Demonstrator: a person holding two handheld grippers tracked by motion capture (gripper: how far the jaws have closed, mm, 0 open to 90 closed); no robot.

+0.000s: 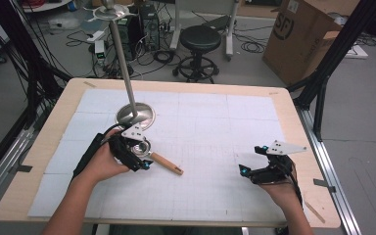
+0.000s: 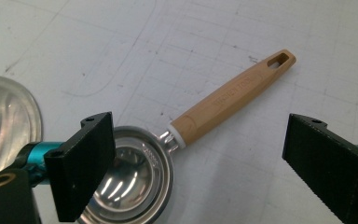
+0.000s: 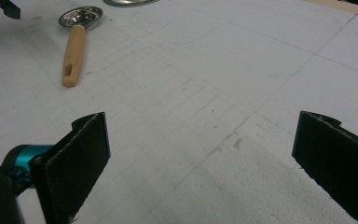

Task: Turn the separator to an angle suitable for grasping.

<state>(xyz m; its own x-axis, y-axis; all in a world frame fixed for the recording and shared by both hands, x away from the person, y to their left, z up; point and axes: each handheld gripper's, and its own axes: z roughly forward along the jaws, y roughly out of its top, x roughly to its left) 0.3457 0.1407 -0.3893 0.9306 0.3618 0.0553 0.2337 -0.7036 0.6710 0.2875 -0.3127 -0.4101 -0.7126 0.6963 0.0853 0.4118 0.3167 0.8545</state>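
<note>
1. At the left of the table, a metal stand's round base rests on the white gridded mat, its pole rising toward the camera.
2. Just in front of the base, the left gripper hovers over a small steel measuring cup. Its jaws are spread wide, holding nothing, one over the cup's bowl and one beyond the handle.
3. The cup lies flat on the mat; its tan wooden handle points away toward the table's middle, with a hanging slot at its end.
4. Well apart, at the right, the right gripper sits low over bare mat, jaws wide apart and empty.
</note>
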